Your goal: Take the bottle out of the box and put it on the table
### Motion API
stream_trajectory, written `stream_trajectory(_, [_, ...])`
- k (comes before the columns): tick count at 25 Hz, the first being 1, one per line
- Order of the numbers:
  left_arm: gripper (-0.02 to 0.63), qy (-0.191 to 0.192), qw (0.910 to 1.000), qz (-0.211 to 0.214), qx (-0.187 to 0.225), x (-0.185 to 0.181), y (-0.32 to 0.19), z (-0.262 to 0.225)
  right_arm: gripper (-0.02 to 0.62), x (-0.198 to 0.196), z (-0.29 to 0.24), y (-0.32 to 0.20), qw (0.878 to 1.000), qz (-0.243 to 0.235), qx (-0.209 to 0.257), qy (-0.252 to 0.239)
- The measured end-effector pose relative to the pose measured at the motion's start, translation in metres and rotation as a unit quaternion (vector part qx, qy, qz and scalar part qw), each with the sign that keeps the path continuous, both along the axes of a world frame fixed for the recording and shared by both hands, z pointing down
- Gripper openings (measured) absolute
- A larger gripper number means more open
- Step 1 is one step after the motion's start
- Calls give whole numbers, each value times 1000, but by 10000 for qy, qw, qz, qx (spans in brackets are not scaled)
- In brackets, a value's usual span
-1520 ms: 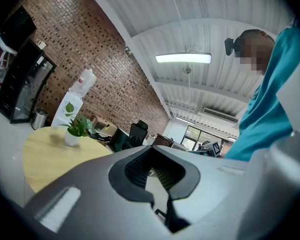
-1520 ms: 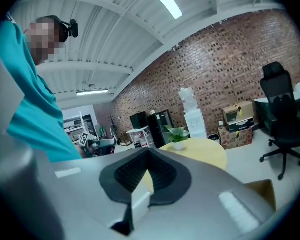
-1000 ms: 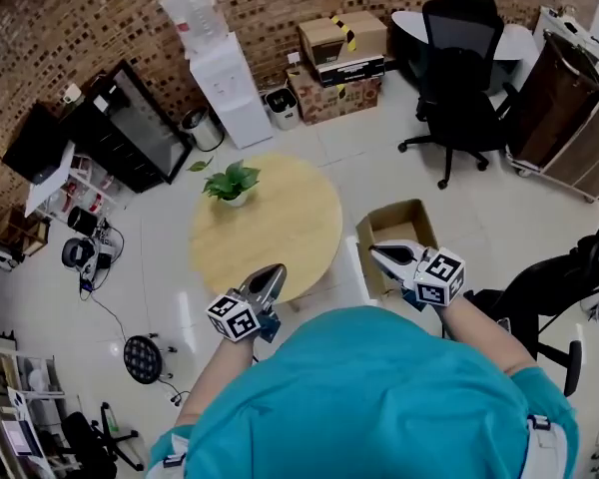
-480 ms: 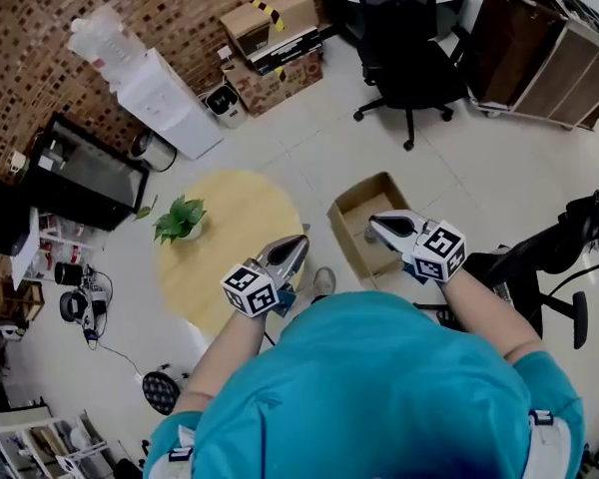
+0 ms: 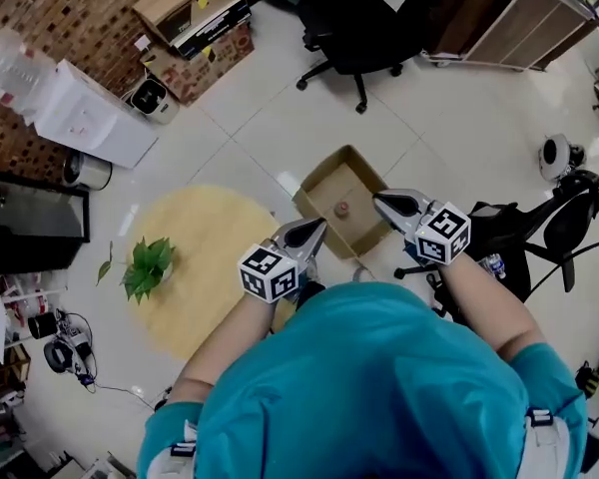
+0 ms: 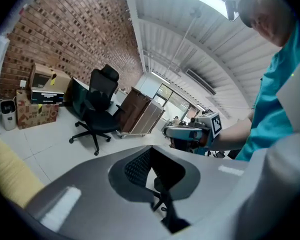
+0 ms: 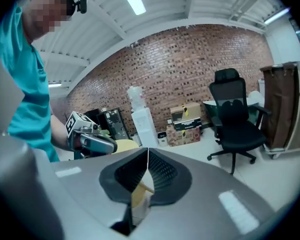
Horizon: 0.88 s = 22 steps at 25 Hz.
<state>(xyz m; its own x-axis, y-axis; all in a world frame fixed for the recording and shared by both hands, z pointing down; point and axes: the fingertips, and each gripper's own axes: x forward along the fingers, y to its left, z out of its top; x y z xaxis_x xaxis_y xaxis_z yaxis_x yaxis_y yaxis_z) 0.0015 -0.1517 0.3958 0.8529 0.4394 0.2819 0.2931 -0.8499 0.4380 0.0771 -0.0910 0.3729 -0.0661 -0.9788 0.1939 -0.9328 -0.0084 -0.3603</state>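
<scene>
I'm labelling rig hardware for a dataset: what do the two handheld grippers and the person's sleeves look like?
Both the left gripper and the right gripper have smooth silver-grey jaws tapering to a point, with dark ribbed pads inside. Each carries a white cube printed with black square markers. The person wears a teal short-sleeved top.

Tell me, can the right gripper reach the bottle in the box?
Probably yes: the box is open, nothing covers the bottle, and the right gripper, jaws shut, is by its rim.
</scene>
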Motion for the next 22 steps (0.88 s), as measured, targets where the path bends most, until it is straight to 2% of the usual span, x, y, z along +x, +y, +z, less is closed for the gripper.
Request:
stream_trajectory(4, [0, -483, 9987, 174, 12, 33, 11, 41, 6, 28, 60, 3, 9992, 253, -182, -267])
stream_trajectory(7, [0, -760, 9960, 319, 353, 66, 29, 77, 6, 55, 120, 16, 9979, 340, -272, -487])
stream_trajectory(10, [0, -1023, 9928, 330, 535, 91, 41, 128, 6, 69, 190, 21, 9963, 353, -394, -683])
stream_trajectory(12, [0, -1390, 9885, 260, 529, 98, 39, 172, 6, 70, 235, 15, 9940, 385, -517, -879])
stream_trajectory(17, [0, -2586, 9646, 191, 483, 103, 21, 327, 8, 69, 361, -13, 9856, 738, -977, -1162])
stream_trajectory(19, [0, -2932, 9528, 308, 730, 98, 15, 397, 11, 63, 418, -21, 9829, 796, -1159, -1186])
stream_trajectory(22, [0, -3186, 9380, 562, 1242, 89, 8, 495, 26, 50, 503, -29, 9796, 832, -1353, -1233])
